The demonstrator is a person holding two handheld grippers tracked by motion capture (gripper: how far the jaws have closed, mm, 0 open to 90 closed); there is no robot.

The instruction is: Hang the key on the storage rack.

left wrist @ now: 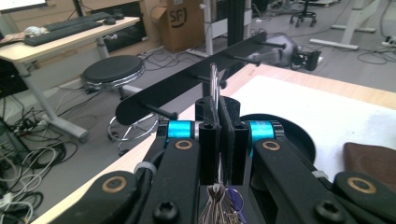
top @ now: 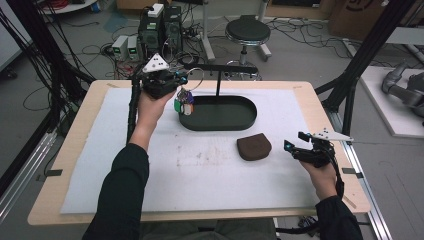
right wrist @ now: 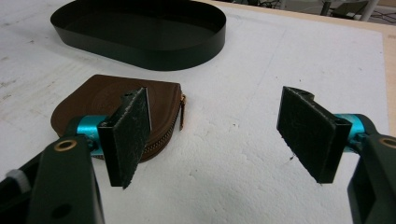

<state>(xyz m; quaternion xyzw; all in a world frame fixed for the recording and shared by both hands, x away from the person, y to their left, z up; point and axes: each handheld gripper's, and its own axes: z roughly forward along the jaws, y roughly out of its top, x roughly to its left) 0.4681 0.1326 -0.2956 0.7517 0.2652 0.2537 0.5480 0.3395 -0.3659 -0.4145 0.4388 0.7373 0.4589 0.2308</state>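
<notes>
My left gripper (top: 186, 79) is raised at the back left of the table and is shut on a metal key ring (left wrist: 214, 83). A bunch of keys and coloured charms (top: 184, 103) hangs below it. The ring stands close before a black bar with pegs (left wrist: 187, 85), which rises on a post from a dark oval tray (top: 248, 114). My right gripper (right wrist: 224, 135) stands open near the table's right edge, low over the white mat, with nothing between its pads. A brown zipped pouch (right wrist: 88, 100) lies just to its left.
A white mat (top: 200, 170) covers the wooden table. Behind the table stand a round stool (top: 247, 31), computer boxes (top: 160, 27) and loose cables on the floor. A black frame leg (top: 360, 60) rises at the right.
</notes>
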